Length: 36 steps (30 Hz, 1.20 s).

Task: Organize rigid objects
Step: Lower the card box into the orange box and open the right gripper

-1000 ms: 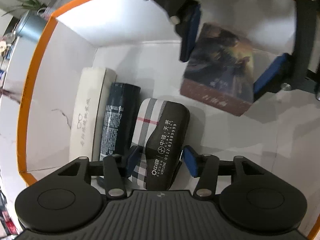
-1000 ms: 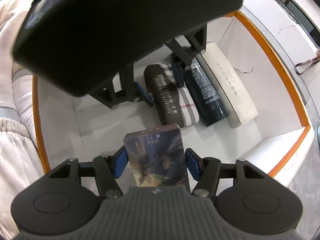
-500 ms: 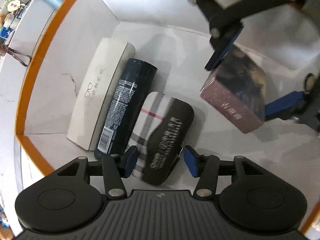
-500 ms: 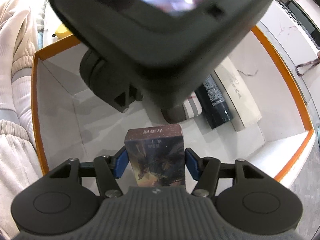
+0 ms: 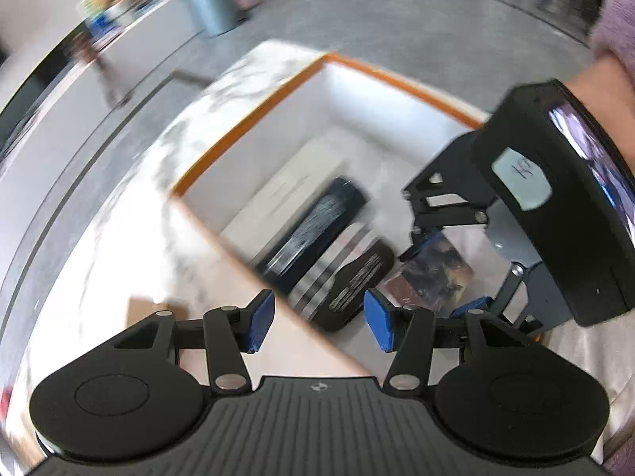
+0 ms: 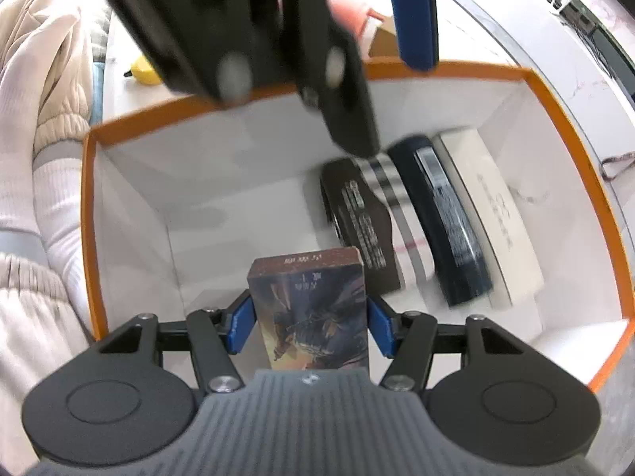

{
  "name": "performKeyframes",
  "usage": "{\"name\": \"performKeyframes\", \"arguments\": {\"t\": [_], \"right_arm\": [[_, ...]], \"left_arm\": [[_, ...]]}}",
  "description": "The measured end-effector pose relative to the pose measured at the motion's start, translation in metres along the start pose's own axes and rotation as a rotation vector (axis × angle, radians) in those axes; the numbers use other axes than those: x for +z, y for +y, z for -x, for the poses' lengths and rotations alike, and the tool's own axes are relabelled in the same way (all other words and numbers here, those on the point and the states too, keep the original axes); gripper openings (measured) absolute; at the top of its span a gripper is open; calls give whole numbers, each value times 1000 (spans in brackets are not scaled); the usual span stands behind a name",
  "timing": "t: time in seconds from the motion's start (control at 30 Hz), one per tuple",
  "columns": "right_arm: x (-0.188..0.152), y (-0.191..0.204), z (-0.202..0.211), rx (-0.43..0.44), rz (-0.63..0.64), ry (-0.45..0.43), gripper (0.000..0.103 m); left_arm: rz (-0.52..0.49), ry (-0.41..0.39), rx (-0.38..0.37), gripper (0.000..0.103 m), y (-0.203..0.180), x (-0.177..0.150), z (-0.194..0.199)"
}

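Blue fingers of the right gripper are clamping a picture-printed box on both sides, holding it above the floor of the orange-rimmed white bin, in its near middle part. Left gripper is hanging above the bin's near edge with its fingers spread apart and nothing between them; its view is smeared by motion blur. Inside the bin, three things are lying side by side in a row along one wall: a plaid-and-black glasses case, a dark navy bottle just beside it, and a cream case against the wall. The held box is sitting just beside the glasses case's near end; whether they are touching cannot be told. In the left view the same box is showing between the right gripper's fingers, next to the glasses case. A grey bin is standing on the floor beyond the table.
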State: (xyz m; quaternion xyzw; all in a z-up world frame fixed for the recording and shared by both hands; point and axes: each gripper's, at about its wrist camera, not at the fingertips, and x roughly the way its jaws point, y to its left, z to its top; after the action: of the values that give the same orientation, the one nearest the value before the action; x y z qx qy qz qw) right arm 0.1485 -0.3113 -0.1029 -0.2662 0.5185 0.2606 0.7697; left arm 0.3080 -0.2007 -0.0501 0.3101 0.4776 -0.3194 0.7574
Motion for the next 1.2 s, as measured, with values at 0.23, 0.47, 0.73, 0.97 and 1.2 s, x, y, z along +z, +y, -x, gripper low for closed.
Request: {"name": "performKeyframes", "arguments": {"t": [0.23,0.47,0.73,0.97,1.2], "right_arm": [[29,4,-9,9,60,6,60],[11,-13,-8,-48,91,164,60],[-4,-33,-33,-149,201,293,60],[2,-37,-49,-193,264,281,60],[-1,-53,-39,-190,162,258,63]], "left_arm": [[146,46,-73,43,10,-22,1],[145,19,-99,30,-1,-37,-6],[167,4,-136,26,10,-38,-20],[177,-7,-154,25,11,-41,-20],[194,-22,-170,25,12,-46,-18]]}}
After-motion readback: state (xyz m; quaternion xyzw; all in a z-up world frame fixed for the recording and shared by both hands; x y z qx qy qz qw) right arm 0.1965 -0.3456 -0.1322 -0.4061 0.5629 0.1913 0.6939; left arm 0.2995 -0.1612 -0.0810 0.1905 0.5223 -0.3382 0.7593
